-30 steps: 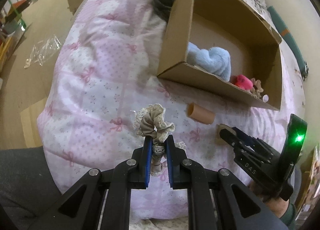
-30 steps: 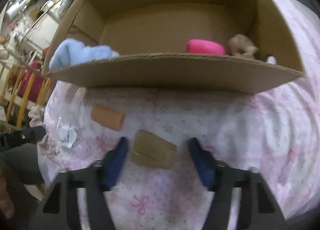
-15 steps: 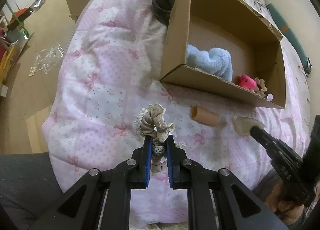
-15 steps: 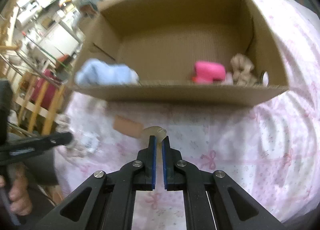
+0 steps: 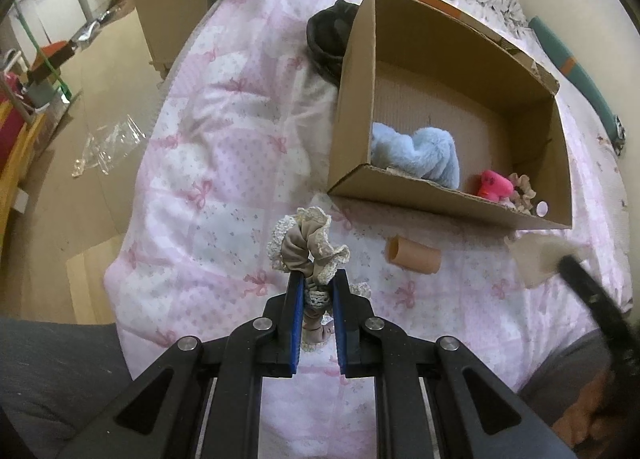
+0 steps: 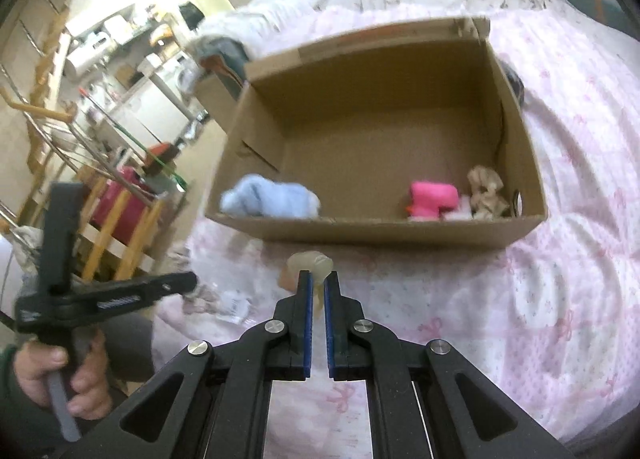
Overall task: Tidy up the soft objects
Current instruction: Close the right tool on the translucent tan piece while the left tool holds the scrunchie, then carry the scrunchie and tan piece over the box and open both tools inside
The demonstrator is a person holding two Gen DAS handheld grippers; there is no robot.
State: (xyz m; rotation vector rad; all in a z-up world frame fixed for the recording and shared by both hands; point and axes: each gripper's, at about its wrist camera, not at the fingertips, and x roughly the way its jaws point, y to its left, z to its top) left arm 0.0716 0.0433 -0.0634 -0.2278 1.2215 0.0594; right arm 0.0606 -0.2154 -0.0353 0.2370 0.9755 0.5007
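Note:
My left gripper point(image 5: 318, 277) is shut on a beige lace-edged scrunchie point(image 5: 306, 249) and holds it above the pink bedspread. My right gripper point(image 6: 317, 277) is shut on a soft tan piece point(image 6: 311, 264), lifted in front of the cardboard box point(image 6: 376, 225); it shows blurred in the left wrist view point(image 5: 538, 255). The box point(image 5: 420, 199) holds a light blue plush point(image 5: 420, 153), a pink toy point(image 5: 494, 187) and a beige scrunchie point(image 5: 522, 195). A peach tube point(image 5: 414, 257) lies on the bed before the box.
A dark bundle point(image 5: 326, 39) lies behind the box's left side. The pink bedspread point(image 5: 224, 155) drops off to the floor at left, with a plastic bag point(image 5: 108, 147) on it. A small plastic packet point(image 6: 234, 305) lies on the bed near the left gripper point(image 6: 120, 299).
My right gripper shut on the tan piece and lifted it off the bed, pulling back from the box. My left gripper rose a little with the scrunchie.

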